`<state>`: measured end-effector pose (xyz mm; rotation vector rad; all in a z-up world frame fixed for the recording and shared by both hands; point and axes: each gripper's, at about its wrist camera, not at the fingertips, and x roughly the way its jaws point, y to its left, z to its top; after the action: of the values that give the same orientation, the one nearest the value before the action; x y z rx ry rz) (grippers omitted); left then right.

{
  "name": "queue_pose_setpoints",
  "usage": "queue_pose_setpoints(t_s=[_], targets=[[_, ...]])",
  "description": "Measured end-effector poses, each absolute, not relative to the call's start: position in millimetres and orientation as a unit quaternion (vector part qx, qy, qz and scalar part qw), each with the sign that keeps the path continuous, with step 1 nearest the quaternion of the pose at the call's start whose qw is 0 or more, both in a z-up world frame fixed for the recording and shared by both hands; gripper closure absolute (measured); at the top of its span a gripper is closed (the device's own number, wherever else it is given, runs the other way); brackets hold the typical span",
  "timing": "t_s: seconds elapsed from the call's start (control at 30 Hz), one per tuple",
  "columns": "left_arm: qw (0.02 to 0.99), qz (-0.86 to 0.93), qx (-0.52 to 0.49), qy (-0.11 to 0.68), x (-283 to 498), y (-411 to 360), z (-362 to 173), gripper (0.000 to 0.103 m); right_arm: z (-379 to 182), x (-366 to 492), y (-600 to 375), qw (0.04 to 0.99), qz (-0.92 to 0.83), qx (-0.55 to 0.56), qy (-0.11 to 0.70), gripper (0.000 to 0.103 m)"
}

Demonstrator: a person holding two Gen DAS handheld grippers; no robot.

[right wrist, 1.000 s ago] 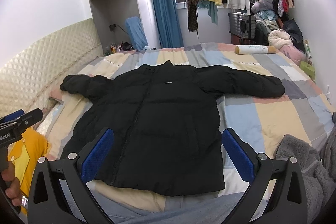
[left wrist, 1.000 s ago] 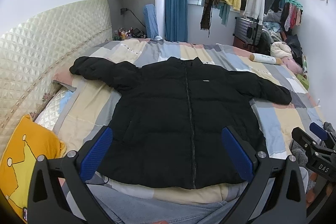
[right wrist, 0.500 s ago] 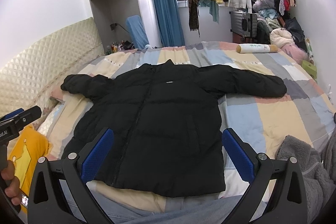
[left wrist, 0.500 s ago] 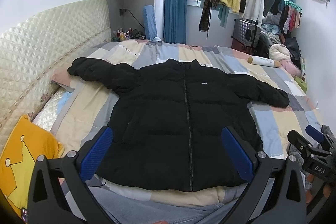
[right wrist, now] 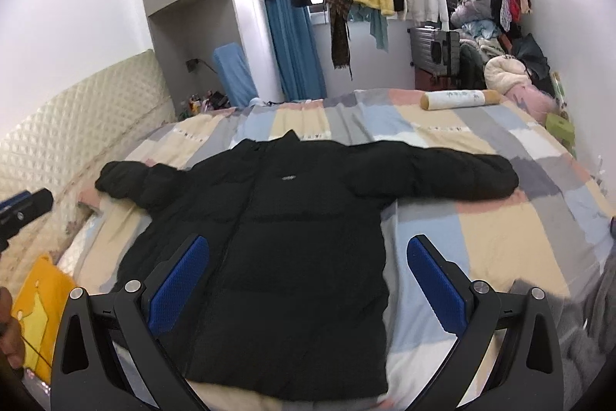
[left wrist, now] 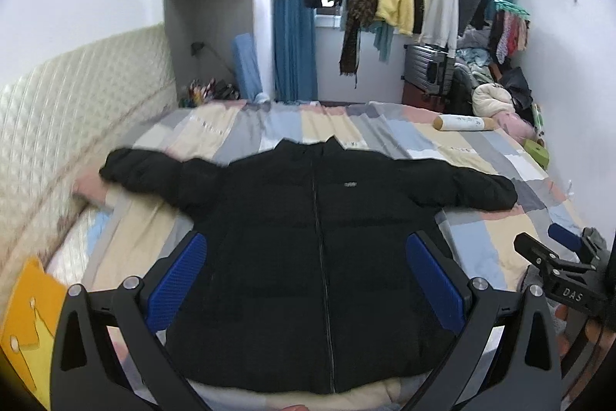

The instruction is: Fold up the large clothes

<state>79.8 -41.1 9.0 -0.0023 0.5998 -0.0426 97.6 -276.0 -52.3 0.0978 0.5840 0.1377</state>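
A: Start at the tools. How do they stand?

B: The left hand-held gripper [left wrist: 308, 280] hangs with its blue ribbed pads [left wrist: 179, 278] spread wide, nothing between them. The right hand-held gripper [right wrist: 308, 280] is the same: jaws apart, empty, above the hem. Neither touches cloth.

A: So which step is this?

B: I judge it the very start. The black puffer jacket [left wrist: 315, 237] lies face up on the bed [left wrist: 481, 249], zipped, collar away from the person, both sleeves stretched out to the sides. No fold is made yet.

A: And the next move?

B: Likely a sleeve. The left sleeve [left wrist: 154, 176] reaches toward the quilted headboard [left wrist: 77, 110]; the right sleeve [right wrist: 454, 176] lies across the patchwork bedspread [right wrist: 500, 237]. Each tool would have to travel out to a cuff, pinch it and carry it over the chest (a guess, mind).

A: How will the jacket handle?

B: It looks thick, padded and springy, stitched in horizontal baffles, with a smooth matte shell. Puffy fabric like that may slip from the pads or spring back open, so I'd expect a deep bite on the cuff to be needed.
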Motion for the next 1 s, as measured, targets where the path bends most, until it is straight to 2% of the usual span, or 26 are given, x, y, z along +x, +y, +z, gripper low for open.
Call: queue_pose_setpoints(t_s=[0.27, 0.7, 1.0], targets=[[0.964, -0.028, -0.014, 0.265, 118.5, -34.5, -2.5, 0.000, -64.9, 137.2, -304.8, 0.955, 0.049, 0.066, 0.284, 0.000], [0.950, -0.033, -0.040, 0.308, 177.1, -8.9, -73.2, 0.000, -86.5, 216.7, -394.4, 0.964, -0.009, 0.096, 0.248, 0.000], [0.946, -0.052, -0.037, 0.317, 199.1, 0.4, -108.5, 0.000, -144.2, 293.2, -494.9, 0.942, -0.043, 0.196, 0.269, 0.000]])
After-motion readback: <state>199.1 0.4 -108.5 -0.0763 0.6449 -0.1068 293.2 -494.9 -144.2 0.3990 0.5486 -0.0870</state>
